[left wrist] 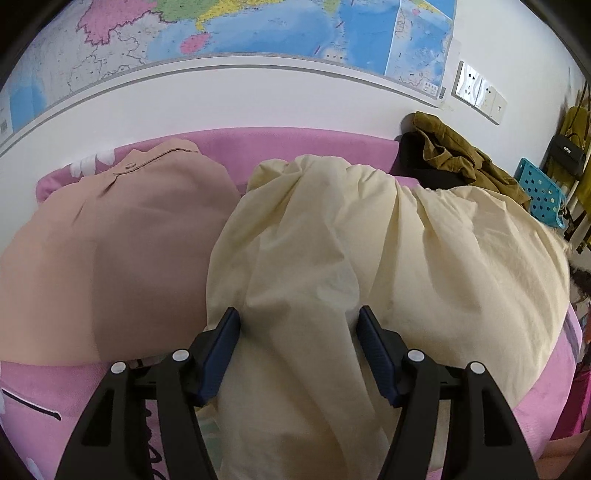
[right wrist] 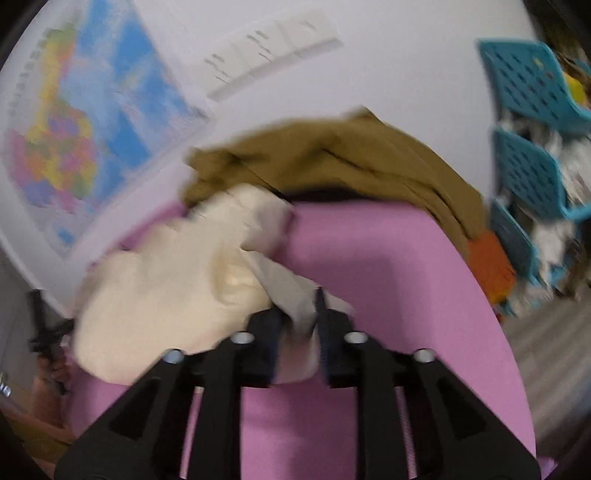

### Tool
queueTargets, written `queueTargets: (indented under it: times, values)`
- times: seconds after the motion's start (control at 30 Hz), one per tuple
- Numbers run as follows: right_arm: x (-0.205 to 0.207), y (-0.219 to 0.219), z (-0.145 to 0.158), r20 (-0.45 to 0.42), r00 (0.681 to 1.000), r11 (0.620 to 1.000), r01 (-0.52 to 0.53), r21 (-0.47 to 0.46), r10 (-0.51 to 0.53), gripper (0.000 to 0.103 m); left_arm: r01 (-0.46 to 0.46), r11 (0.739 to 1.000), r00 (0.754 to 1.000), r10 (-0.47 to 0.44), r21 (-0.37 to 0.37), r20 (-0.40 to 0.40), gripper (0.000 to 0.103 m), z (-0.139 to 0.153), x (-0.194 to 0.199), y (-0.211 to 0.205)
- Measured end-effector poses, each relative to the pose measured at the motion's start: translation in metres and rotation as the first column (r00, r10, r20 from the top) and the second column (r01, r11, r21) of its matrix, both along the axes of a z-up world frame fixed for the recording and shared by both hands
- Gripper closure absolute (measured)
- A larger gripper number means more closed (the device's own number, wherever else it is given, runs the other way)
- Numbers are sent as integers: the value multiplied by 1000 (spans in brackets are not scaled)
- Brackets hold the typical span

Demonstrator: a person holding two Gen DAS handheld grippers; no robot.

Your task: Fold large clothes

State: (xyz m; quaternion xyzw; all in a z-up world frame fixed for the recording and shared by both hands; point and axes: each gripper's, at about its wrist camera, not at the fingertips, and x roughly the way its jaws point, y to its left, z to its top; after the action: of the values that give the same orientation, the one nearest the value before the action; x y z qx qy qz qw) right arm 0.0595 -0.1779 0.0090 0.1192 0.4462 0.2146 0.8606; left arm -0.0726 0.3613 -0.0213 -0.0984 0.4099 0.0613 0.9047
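A large cream garment (left wrist: 369,258) lies spread and wrinkled on the pink bed (left wrist: 229,147). My left gripper (left wrist: 298,317) is open, its blue-padded fingers on either side of a fold of the cream cloth, which lies between them. In the blurred right wrist view, my right gripper (right wrist: 297,314) is shut on a corner of the cream garment (right wrist: 166,291), which bunches to the left over the pink bed (right wrist: 388,277).
A folded peach garment (left wrist: 110,240) lies left of the cream one. An olive-brown garment (left wrist: 454,155) (right wrist: 351,155) with a black piece is heaped at the back right. A teal plastic rack (right wrist: 528,147) stands right of the bed. A map (left wrist: 258,33) hangs on the wall.
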Motion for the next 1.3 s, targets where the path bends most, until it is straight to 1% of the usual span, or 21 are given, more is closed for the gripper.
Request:
queueTargets:
  times: [0.03, 0.07, 0.13, 0.17, 0.23, 0.27, 0.3, 0.37, 0.4, 0.47, 0.53, 0.6, 0.67, 0.7, 0.8, 0.9, 0.97, 1.07, 1.13, 1.2, 1.3]
  values:
    - [-2, -7, -3, -14, 1000, 999, 28, 21, -28, 70, -1, 1000, 1000, 1, 3, 0, 39, 1, 0, -1]
    - [-5, -12, -1, -20, 998, 998, 60, 29, -59, 57, -1, 1000, 1000, 1, 6, 1, 39, 3, -2, -1]
    - [-12, -15, 14, 15, 995, 996, 94, 10, -94, 54, 13, 1000, 1000, -13, 1, 15, 39, 9, -7, -2]
    - [-18, -10, 27, 56, 994, 995, 97, -18, -96, 54, 39, 999, 998, -38, -27, 40, 38, 14, -13, -1]
    - [-29, 9, 52, 141, 989, 999, 43, -31, -38, 54, 88, 994, 990, -80, -64, 114, 37, 26, -27, -1]
    - [-34, 22, 62, 173, 985, 1000, 1, -30, 4, 54, 87, 995, 987, -79, -50, 140, 33, 32, -34, -2]
    - [-38, 35, 71, 200, 979, 999, -43, -32, 49, 54, 78, 996, 986, -72, -34, 147, 32, 36, -38, -2]
    - [-41, 70, 78, 218, 963, 987, -156, -28, 159, 54, 74, 996, 987, -67, -40, 148, 32, 38, -43, -2]
    - [-39, 88, 75, 209, 954, 976, -217, -23, 217, 55, 73, 996, 987, -66, -42, 148, 32, 38, -45, -2]
    - [-33, 113, 64, 188, 944, 962, -267, -48, 272, 56, 58, 998, 990, -55, -19, 127, 32, 33, -45, -4]
    - [-21, 136, 38, 129, 942, 950, -303, -77, 311, 56, 34, 999, 996, -33, -12, 77, 32, 23, -38, -5]
    - [-6, 152, 7, 58, 952, 945, -287, -156, 299, 62, 7, 1000, 1000, -7, 4, 21, 32, 14, -27, -6]
    - [3, 156, -9, 26, 958, 946, -277, -168, 285, 65, -18, 999, 999, 19, 51, -27, 29, 4, -16, -9]
    - [6, 158, -12, 22, 962, 949, -265, -168, 272, 65, -24, 998, 999, 26, 54, -37, 28, 3, -13, -10]
    - [3, 157, -1, 34, 969, 959, -235, -157, 243, 63, -35, 998, 999, 37, 61, -34, 29, 6, -18, -10]
    - [-10, 155, 23, 109, 967, 968, -214, -135, 229, 60, -54, 995, 998, 55, 83, -9, 29, 16, -28, -13]
    - [-19, 157, 39, 161, 956, 966, -229, -122, 247, 60, -55, 994, 998, 56, 89, 2, 29, 21, -30, -16]
    - [-34, 171, 54, 190, 929, 947, -303, -103, 318, 58, -57, 994, 998, 56, 98, 16, 29, 27, -31, -21]
    - [-41, 184, 56, 199, 910, 931, -351, -101, 364, 55, -53, 993, 998, 51, 108, 20, 29, 29, -29, -27]
    - [-43, 197, 51, 183, 898, 916, -389, -97, 401, 55, -52, 991, 999, 50, 122, 22, 29, 30, -27, -32]
    - [-41, 215, 36, 138, 895, 905, -410, -112, 423, 55, -42, 992, 999, 38, 118, 36, 28, 31, -25, -38]
